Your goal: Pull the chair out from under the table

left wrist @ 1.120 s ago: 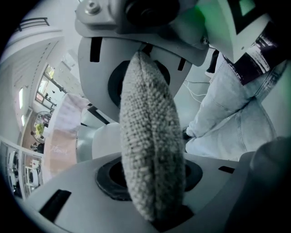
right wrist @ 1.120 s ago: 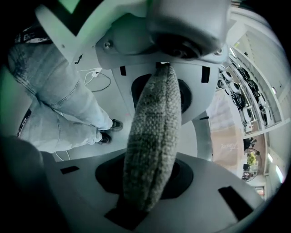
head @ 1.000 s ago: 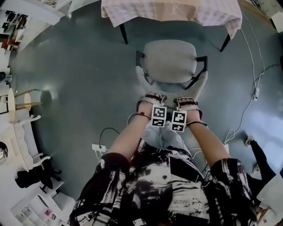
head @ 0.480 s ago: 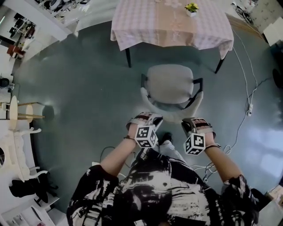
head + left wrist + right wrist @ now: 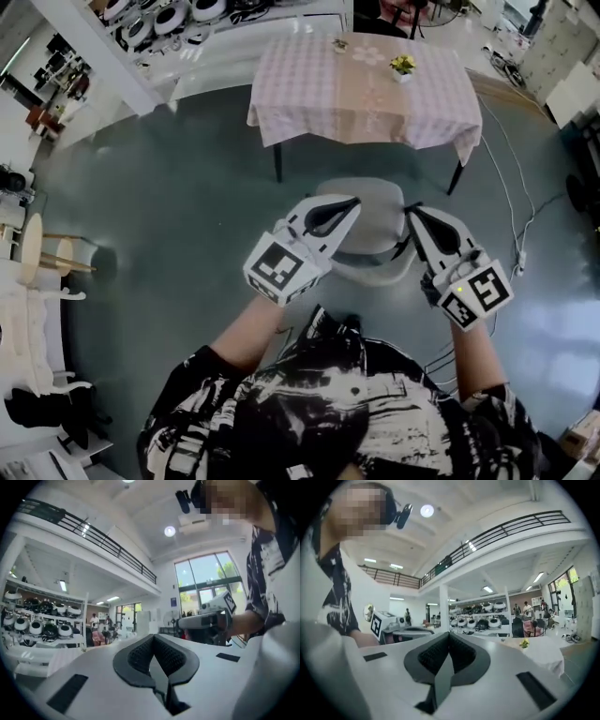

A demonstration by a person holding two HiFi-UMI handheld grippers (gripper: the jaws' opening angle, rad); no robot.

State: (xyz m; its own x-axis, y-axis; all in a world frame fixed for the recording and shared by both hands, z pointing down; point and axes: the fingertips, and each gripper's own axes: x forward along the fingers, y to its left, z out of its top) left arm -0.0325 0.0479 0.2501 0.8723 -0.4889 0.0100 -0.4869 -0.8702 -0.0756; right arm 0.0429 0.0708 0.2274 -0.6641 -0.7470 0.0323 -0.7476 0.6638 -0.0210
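Observation:
The grey chair [image 5: 371, 217] stands on the floor clear of the table [image 5: 309, 94], which has a pink checked cloth. Both grippers are held high above the chair, close to the head camera, pointing level toward the table. My left gripper [image 5: 352, 202] [image 5: 152, 637] is shut with nothing between its jaws. My right gripper [image 5: 411, 211] [image 5: 449, 634] is also shut and empty. Both pairs of jaws have just been closing. Each gripper view shows the other gripper beside it: the right gripper [image 5: 206, 620] and the left gripper [image 5: 393, 627].
A small yellow flower pot [image 5: 404, 66] sits on the table. White cables [image 5: 520, 253] trail over the floor at the right. A wooden stool [image 5: 47, 253] stands at the left, and shelves of helmets [image 5: 169, 14] at the back left. People stand far off.
Both grippers have risen from low behind the chair's back up close to the head camera and turned level. The head view has tilted up and shows the whole table.

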